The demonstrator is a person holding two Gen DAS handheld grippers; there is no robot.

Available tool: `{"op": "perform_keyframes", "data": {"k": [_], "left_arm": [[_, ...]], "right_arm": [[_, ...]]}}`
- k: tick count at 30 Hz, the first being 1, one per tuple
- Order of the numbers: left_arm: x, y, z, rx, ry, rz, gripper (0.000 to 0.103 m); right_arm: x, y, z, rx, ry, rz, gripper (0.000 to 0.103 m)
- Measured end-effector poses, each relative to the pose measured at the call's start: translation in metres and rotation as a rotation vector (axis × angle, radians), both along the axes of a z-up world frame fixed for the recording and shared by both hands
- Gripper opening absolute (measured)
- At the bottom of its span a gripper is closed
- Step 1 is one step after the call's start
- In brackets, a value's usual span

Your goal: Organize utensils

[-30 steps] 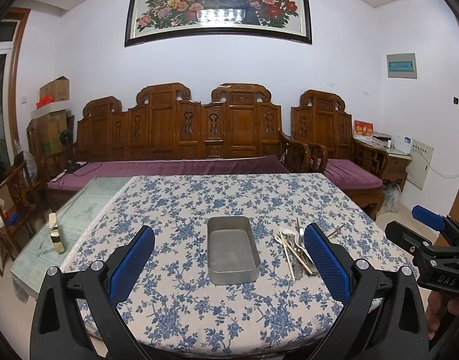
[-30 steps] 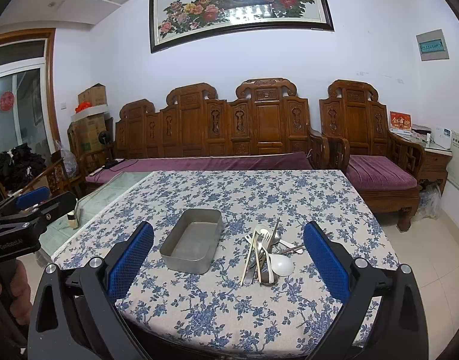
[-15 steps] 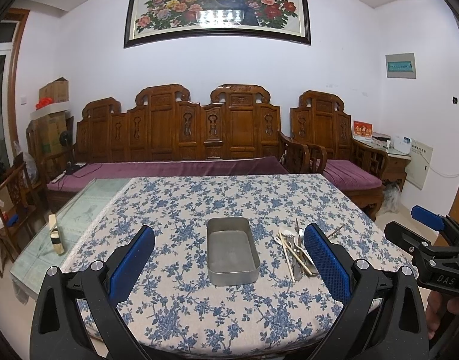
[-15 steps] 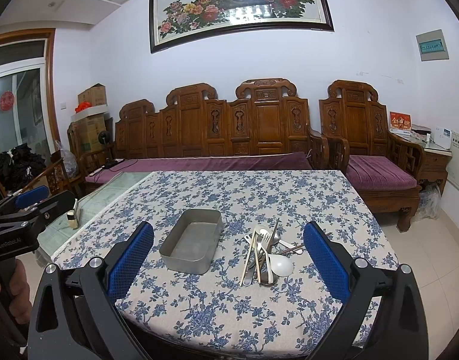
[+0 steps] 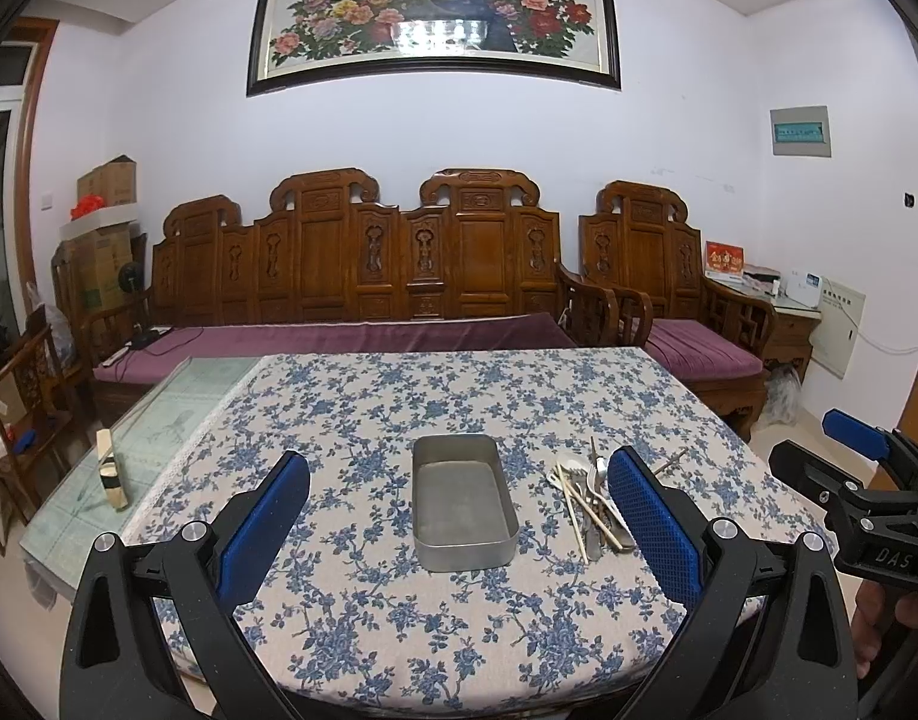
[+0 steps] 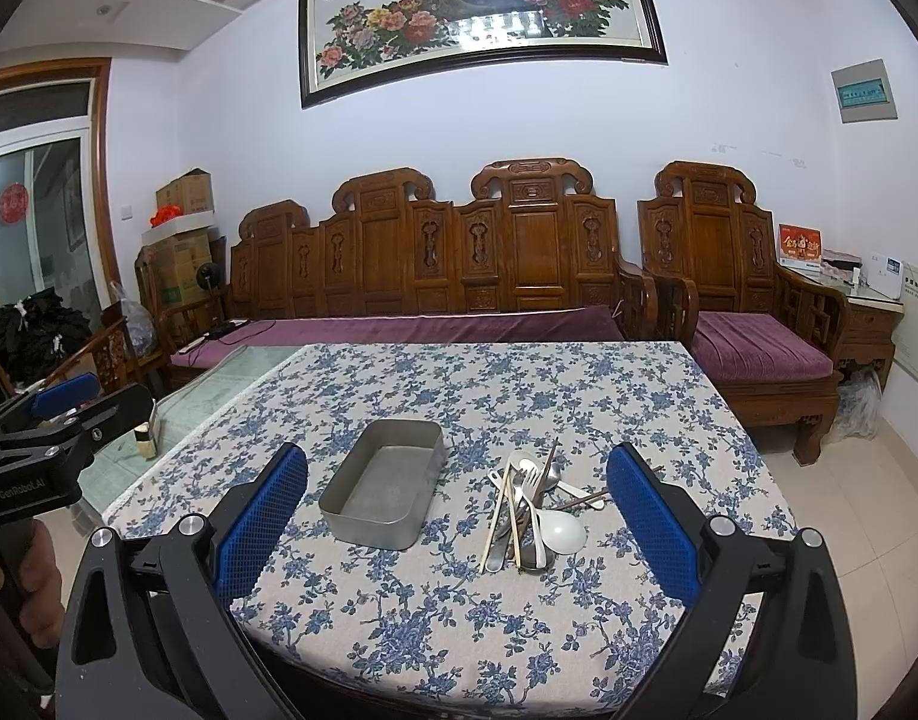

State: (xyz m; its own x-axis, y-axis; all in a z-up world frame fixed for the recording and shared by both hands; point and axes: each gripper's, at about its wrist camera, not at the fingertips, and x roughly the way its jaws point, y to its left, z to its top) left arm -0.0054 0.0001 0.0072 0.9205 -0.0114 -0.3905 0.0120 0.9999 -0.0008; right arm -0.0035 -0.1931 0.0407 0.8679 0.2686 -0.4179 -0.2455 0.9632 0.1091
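Observation:
An empty grey metal tray (image 5: 464, 501) (image 6: 384, 491) sits on the blue-flowered tablecloth (image 5: 399, 408). Right of it lies a loose pile of utensils (image 5: 591, 498) (image 6: 528, 504): chopsticks, metal spoons and forks, and a white plastic spoon (image 6: 558, 528). My left gripper (image 5: 459, 534) is open and empty, held over the table's near edge in front of the tray. My right gripper (image 6: 459, 534) is open and empty, also short of the near edge, with the pile between its blue pads. Each gripper also shows at the edge of the other's view.
The table's left strip is bare glass (image 5: 153, 444) with a small bottle (image 5: 111, 474) on it. A carved wooden sofa (image 5: 363, 276) with purple cushions stands behind the table, an armchair (image 5: 687, 312) at the right. Boxes are stacked at the far left.
Both views show almost the same scene; the grippers have barely shifted, and nothing on the table has moved.

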Motion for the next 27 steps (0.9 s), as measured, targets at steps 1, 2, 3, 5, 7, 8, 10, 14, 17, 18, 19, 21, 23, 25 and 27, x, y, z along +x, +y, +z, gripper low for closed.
{"op": "perform_keyframes", "data": {"k": [1, 2, 3, 5, 7, 8, 10, 14, 17, 18, 19, 21, 23, 25, 27], "left_arm": [[-0.0002, 0.0005, 0.0003, 0.000, 0.000, 0.000, 0.097], [0.0000, 0.0000, 0.0000, 0.000, 0.000, 0.000, 0.097], [0.0000, -0.0001, 0.0000, 0.000, 0.000, 0.000, 0.097], [0.0000, 0.0001, 0.0001, 0.001, 0.000, -0.001, 0.097], [-0.0002, 0.0003, 0.0003, 0.000, -0.001, 0.000, 0.097], [0.0000, -0.0001, 0.0001, 0.000, 0.000, 0.000, 0.097], [0.0000, -0.0004, 0.0000, 0.001, 0.000, -0.001, 0.097], [0.0000, -0.0007, 0.0007, 0.001, 0.001, -0.001, 0.097], [-0.0002, -0.0009, 0.0010, 0.002, 0.000, -0.002, 0.097], [-0.0001, -0.0009, 0.0009, 0.001, 0.000, -0.002, 0.097], [-0.0002, -0.0011, 0.0009, 0.001, 0.000, -0.002, 0.097], [-0.0001, -0.0012, 0.0008, 0.002, 0.001, -0.002, 0.097], [-0.0002, -0.0011, 0.0008, 0.002, 0.001, -0.003, 0.097], [-0.0002, -0.0021, 0.0013, 0.004, 0.001, -0.003, 0.097], [0.0000, -0.0026, 0.0011, 0.002, 0.002, -0.005, 0.097]], "right_arm": [[0.0002, -0.0003, -0.0001, 0.000, 0.000, 0.000, 0.100], [0.0000, -0.0002, 0.0000, 0.000, 0.000, 0.001, 0.100], [0.0000, -0.0003, 0.0000, 0.001, 0.000, 0.001, 0.100], [0.0001, -0.0003, -0.0001, 0.000, -0.002, 0.000, 0.100], [-0.0001, -0.0001, 0.0001, 0.000, 0.000, 0.000, 0.100], [0.0001, -0.0005, 0.0001, 0.000, 0.000, 0.000, 0.100], [-0.0001, 0.0000, 0.0001, 0.001, -0.001, 0.001, 0.100], [-0.0002, 0.0001, 0.0000, 0.001, 0.000, 0.000, 0.100], [-0.0003, 0.0001, -0.0001, 0.001, 0.000, 0.000, 0.100], [-0.0003, 0.0002, -0.0001, 0.001, -0.001, 0.000, 0.100], [-0.0001, 0.0000, -0.0003, 0.001, -0.001, 0.000, 0.100], [-0.0004, 0.0002, -0.0002, 0.001, -0.001, 0.000, 0.100], [-0.0002, -0.0001, -0.0003, 0.002, -0.003, -0.001, 0.100], [0.0015, 0.0002, -0.0023, 0.001, -0.001, -0.001, 0.100], [0.0011, 0.0003, -0.0021, 0.000, -0.001, -0.001, 0.100]]}}
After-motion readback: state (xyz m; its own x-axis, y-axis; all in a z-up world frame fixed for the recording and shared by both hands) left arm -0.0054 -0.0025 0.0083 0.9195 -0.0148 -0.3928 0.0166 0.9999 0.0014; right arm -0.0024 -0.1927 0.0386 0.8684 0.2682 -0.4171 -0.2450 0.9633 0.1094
